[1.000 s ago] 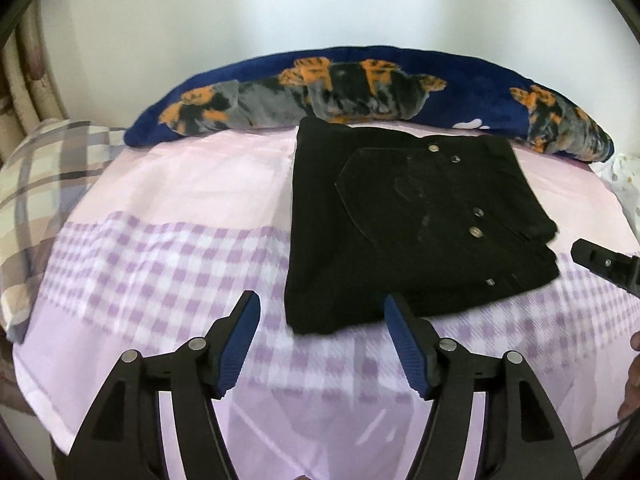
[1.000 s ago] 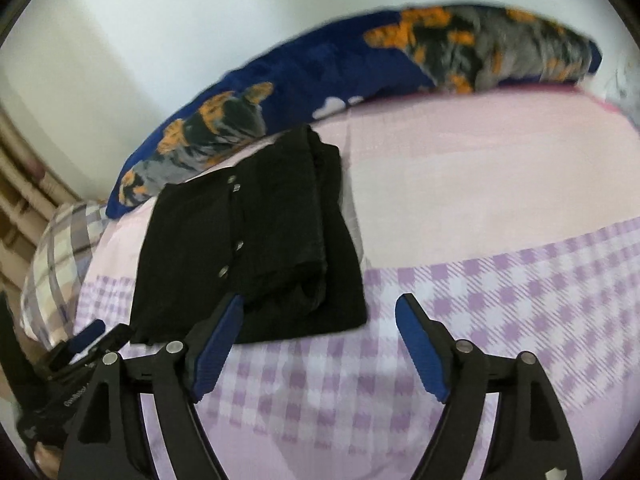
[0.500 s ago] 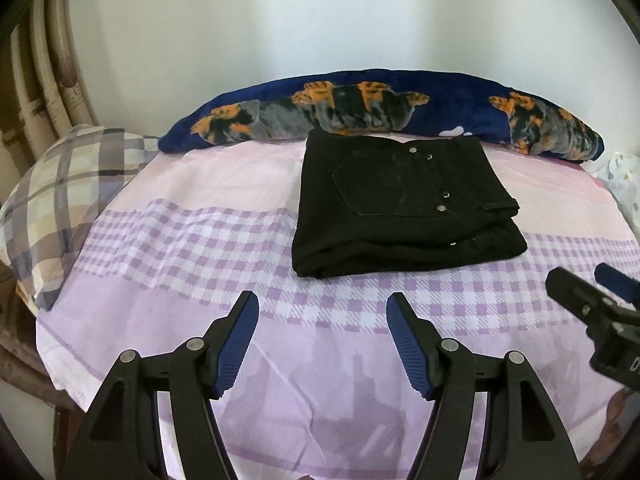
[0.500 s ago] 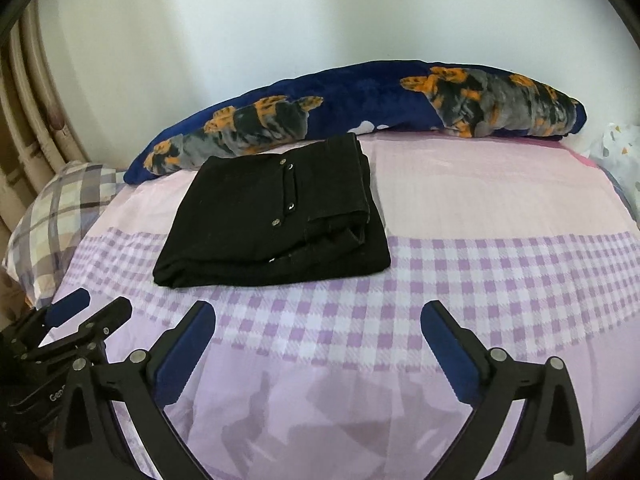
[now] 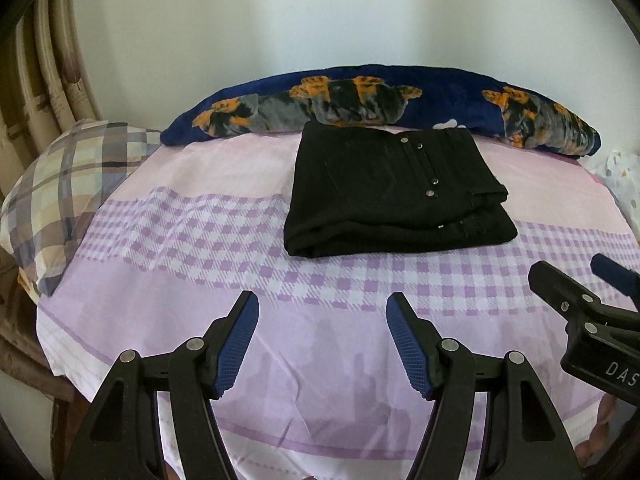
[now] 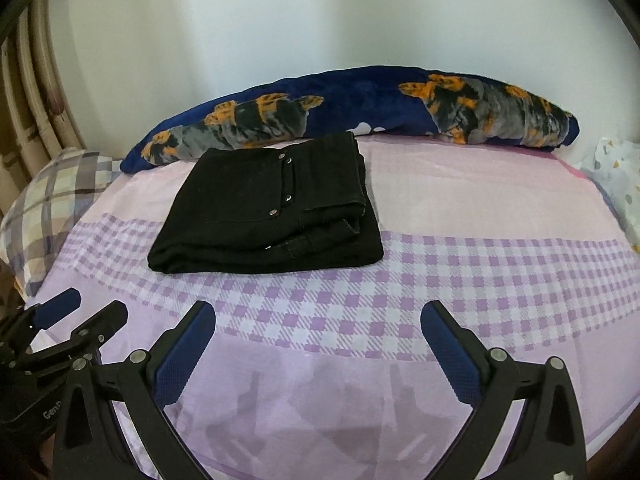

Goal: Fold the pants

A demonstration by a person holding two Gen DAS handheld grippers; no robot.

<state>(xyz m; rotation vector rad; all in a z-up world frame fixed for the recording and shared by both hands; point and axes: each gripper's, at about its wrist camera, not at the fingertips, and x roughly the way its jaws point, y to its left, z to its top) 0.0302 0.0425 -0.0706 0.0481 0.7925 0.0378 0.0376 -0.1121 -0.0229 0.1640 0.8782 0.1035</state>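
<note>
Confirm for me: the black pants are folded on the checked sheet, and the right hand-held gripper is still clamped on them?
Not clamped. The right wrist view shows the right hand-held gripper open and empty, short of the folded black pants on the checked sheet.

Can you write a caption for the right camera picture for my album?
Folded black pants rest on the purple checked bedsheet; the right gripper hangs open, empty.

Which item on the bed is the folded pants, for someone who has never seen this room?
Start at the long navy bolster with orange and grey patches that runs along the wall at the far edge of the bed. Directly in front of it, on the pink and purple checked sheet, lies a flat rectangular stack: the black pants. It is the only plain black item, with small silver studs.
</note>
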